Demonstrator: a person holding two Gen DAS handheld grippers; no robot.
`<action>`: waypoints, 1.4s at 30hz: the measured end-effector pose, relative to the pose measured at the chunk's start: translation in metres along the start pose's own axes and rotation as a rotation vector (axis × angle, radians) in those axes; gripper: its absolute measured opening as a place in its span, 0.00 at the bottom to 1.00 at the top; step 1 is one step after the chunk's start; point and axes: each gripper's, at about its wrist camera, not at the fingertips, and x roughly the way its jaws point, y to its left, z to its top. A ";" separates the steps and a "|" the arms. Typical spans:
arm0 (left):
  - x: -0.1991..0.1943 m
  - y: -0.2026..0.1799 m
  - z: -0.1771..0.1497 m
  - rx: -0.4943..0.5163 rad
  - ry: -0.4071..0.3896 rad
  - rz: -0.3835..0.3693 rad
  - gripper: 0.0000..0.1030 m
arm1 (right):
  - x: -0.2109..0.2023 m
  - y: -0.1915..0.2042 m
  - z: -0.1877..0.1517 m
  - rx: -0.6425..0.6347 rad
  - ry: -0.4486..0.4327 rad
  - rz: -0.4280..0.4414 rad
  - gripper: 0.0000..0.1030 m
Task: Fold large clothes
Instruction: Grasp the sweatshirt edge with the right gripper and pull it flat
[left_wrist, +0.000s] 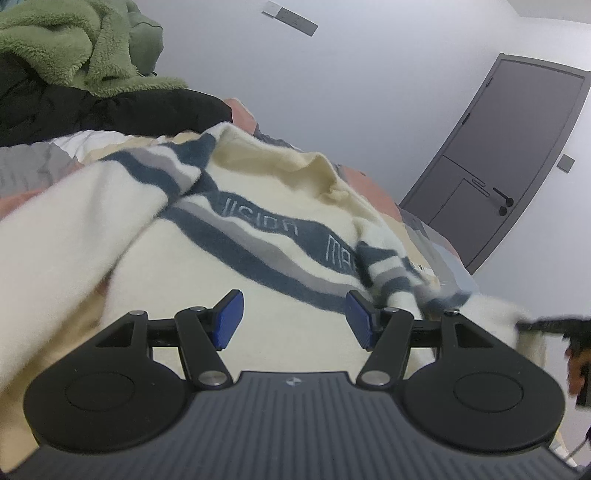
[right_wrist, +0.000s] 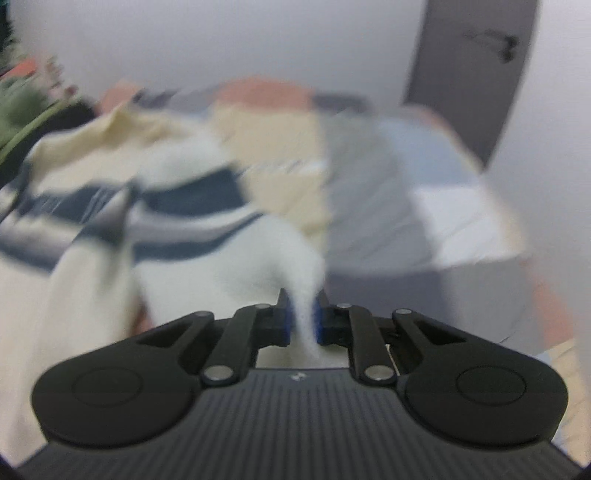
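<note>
Cream knit with navy and grey stripes fills the middle of both views: a sweater spread over a patchwork bedspread of grey, pink and beige. In the left wrist view it reaches from the left edge across to the lower right, with pale lettering along its dark chest band and one striped sleeve folded over at the upper left of the garment.

The left gripper sits low in the centre of that view, its blue pads standing well apart. Nothing lies between them; the sweater's cream front is just beyond and below, and whether the fingers brush it cannot be told.

The right gripper, low in the centre of the blurred right wrist view, has its jaws nearly together and pinched on a fold of the sweater's white fabric, which rises from between the pads and runs up and left toward the striped body. In the left wrist view it shows only as a dark smear at the right edge beside the sweater's hem.

A green fleece and a black garment are heaped at the upper left of the left wrist view, and a grey door stands at the right.
</note>
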 end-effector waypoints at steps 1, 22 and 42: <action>0.000 0.001 0.001 -0.001 0.002 0.001 0.65 | 0.000 -0.010 0.011 0.008 -0.019 -0.042 0.14; 0.021 0.064 0.036 -0.078 0.061 0.202 0.65 | 0.107 -0.066 0.038 0.245 0.035 -0.292 0.23; -0.054 0.098 0.054 -0.153 -0.064 0.342 0.65 | -0.011 0.137 -0.046 0.322 0.268 0.291 0.60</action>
